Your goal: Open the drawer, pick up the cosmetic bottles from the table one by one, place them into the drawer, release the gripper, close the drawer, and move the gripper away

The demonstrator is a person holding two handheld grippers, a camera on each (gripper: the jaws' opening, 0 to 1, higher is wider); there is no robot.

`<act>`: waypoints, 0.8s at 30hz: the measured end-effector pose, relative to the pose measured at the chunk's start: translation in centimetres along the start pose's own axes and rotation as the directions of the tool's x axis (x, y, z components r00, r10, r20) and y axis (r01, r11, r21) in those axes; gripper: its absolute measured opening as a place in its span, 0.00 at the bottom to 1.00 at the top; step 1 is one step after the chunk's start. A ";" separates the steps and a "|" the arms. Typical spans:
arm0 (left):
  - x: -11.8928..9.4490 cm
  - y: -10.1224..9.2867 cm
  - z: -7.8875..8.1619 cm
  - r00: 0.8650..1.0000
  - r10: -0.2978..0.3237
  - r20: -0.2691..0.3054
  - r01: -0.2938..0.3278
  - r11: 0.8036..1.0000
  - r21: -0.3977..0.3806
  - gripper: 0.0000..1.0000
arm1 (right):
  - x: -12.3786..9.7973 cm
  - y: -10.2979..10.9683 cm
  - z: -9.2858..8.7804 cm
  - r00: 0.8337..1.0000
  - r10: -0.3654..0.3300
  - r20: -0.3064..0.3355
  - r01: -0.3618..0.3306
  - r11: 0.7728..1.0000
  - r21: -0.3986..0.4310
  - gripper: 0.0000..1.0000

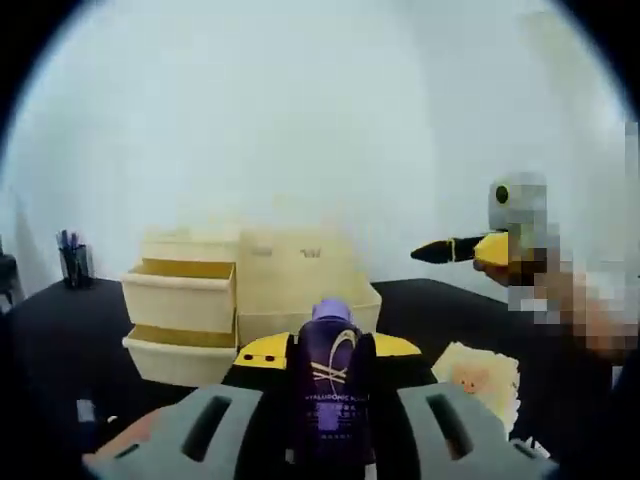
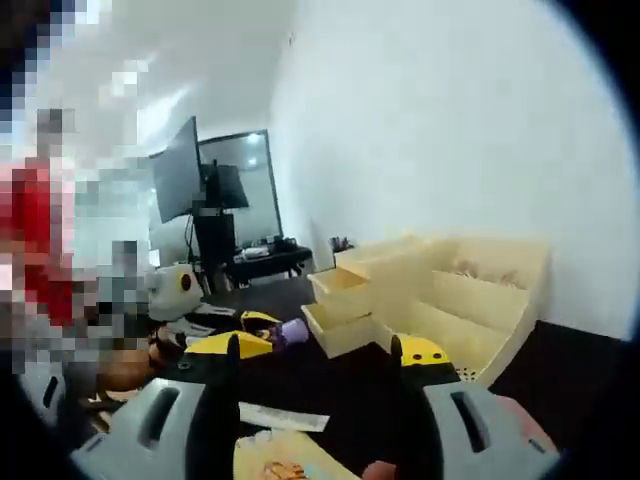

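A purple cosmetic bottle (image 1: 334, 385) with a lilac cap stands upright between my left gripper's (image 1: 334, 352) yellow-tipped jaws, which are shut on it. It hangs above the black table (image 1: 60, 345), in front of the cream drawer unit (image 1: 290, 265). Two drawers on the unit's left side are pulled out, the upper (image 1: 180, 290) and the lower (image 1: 172, 355). My right gripper (image 2: 313, 352) is open and holds nothing. In the right gripper view the drawer unit (image 2: 470, 295) is ahead to the right, and the left gripper (image 2: 240, 340) with the purple bottle (image 2: 293, 330) is at the left.
A pen holder (image 1: 74, 264) stands at the table's far left. A yellow packet (image 1: 482, 376) lies to the right of the bottle. The right gripper (image 1: 447, 250) reaches in from the right. A monitor (image 2: 178, 170) and a paper slip (image 2: 282, 416) show in the right gripper view.
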State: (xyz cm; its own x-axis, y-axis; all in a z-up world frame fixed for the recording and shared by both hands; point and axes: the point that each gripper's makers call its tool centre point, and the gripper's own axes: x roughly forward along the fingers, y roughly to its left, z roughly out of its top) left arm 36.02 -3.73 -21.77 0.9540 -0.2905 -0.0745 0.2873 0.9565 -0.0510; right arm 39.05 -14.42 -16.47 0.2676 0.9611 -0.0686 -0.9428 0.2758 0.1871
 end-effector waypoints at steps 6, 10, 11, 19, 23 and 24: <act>-0.4 -0.4 0.5 0.997 0.063 0.036 -0.067 0.989 0.130 0.23 | 1.0 2.6 -0.3 0.998 0.055 0.024 -0.057 0.989 0.134 0.55; -1.1 -1.1 1.9 0.991 0.086 0.101 -0.106 0.970 0.219 0.22 | 1.9 3.4 -0.1 0.991 0.106 0.087 -0.128 0.942 0.311 0.55; -1.2 -1.3 2.1 0.990 0.086 0.110 -0.110 0.967 0.230 0.22 | 2.1 3.4 -0.1 0.989 0.110 0.100 -0.139 0.924 0.356 0.55; -1.2 -3.2 3.9 0.987 0.056 0.149 -0.096 0.957 0.274 0.22 | 3.5 4.2 -2.0 0.983 0.146 0.114 -0.185 0.833 0.522 0.45; -0.8 -4.0 3.4 0.990 0.039 0.135 -0.076 0.956 0.283 0.21 | 4.3 4.8 -2.7 0.983 0.150 0.106 -0.183 0.847 0.499 0.45; -0.8 -4.2 3.3 0.991 0.035 0.131 -0.072 0.956 0.284 0.21 | 4.5 4.8 -2.9 0.985 0.147 0.093 -0.174 0.869 0.464 0.45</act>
State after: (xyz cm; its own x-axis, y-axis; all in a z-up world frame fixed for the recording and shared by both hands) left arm 34.36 -7.41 -18.23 0.9665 -0.2506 0.0552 0.2309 0.9431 0.2392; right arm 35.16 -8.86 -18.76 0.1431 0.9884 0.0508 -0.7732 0.0796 0.6292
